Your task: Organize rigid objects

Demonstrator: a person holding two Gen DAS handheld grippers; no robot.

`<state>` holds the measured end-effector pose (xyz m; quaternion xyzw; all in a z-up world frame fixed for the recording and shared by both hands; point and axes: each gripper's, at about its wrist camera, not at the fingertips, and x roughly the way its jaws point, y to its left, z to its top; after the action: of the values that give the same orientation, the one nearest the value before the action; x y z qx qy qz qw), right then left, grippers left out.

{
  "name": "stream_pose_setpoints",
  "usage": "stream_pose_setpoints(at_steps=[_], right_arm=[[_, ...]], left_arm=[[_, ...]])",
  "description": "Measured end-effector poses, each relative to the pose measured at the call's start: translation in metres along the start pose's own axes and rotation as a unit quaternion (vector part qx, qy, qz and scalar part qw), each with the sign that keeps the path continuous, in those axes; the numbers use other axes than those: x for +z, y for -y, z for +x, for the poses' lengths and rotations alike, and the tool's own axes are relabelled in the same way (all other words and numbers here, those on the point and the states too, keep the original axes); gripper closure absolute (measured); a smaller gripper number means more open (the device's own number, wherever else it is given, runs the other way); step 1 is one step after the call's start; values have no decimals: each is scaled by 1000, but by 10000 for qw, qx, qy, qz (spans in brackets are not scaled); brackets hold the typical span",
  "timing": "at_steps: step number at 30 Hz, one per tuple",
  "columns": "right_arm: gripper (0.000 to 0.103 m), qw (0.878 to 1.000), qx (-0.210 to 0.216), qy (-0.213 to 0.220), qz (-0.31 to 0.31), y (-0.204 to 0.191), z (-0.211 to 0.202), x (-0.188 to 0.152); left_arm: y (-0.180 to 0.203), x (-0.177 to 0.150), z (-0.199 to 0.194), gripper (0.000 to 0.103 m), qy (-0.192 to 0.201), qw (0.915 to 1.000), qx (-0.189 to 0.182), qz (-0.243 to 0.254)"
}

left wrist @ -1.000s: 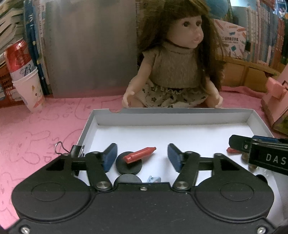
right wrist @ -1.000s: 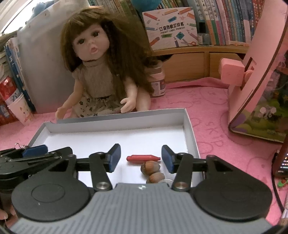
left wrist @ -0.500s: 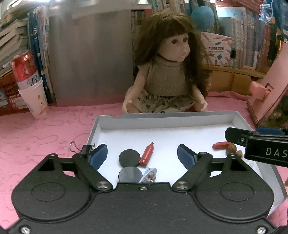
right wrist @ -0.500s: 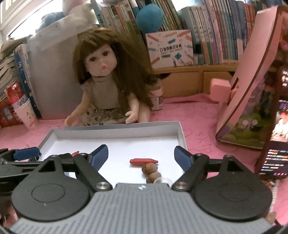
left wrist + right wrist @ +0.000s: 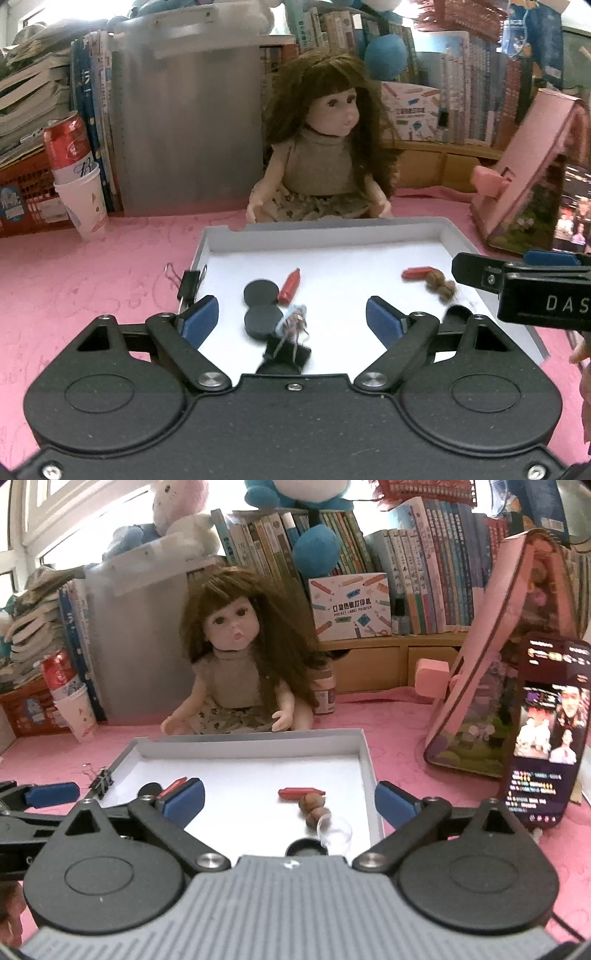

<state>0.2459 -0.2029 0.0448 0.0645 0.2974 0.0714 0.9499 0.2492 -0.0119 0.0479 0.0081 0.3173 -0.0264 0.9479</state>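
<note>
A white shallow box (image 5: 325, 230) (image 5: 255, 740) lies on the pink mat. In it I see two black discs (image 5: 259, 293), a red crayon (image 5: 290, 287), a small blue-wrapped item (image 5: 295, 321) on a black binder clip (image 5: 284, 356), a second red crayon (image 5: 415, 273) (image 5: 301, 792), and two brown nuts (image 5: 439, 286) (image 5: 312, 808). A clear cap (image 5: 334, 832) and a black lid (image 5: 306, 848) lie near the nuts. My left gripper (image 5: 291, 319) is open and empty above the box's near left part. My right gripper (image 5: 290, 799) is open and empty above the near right part.
A doll (image 5: 325, 162) (image 5: 240, 664) sits behind the box. A binder clip (image 5: 188, 282) grips the box's left wall. A cup with a red can (image 5: 79, 184) stands at left. A pink toy house (image 5: 509, 653) and a lit phone (image 5: 546, 731) stand at right.
Both grippers have pulled back and up from the box and opened wider. The left crayon has rolled off the disc and lies beside it. More of the box shows.
</note>
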Motion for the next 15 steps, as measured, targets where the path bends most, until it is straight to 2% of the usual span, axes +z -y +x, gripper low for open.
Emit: stream_pose_setpoints(at_steps=[10,15], right_arm=[[0,9998,108,186,-46,-9,-37,-21],[0,9995,53,268,-165,-12,-52,-32]], left_arm=[[0,-27,-39,16,122,9996,-237,8],[-1,-42,-52,16,154,9996,-227,28]])
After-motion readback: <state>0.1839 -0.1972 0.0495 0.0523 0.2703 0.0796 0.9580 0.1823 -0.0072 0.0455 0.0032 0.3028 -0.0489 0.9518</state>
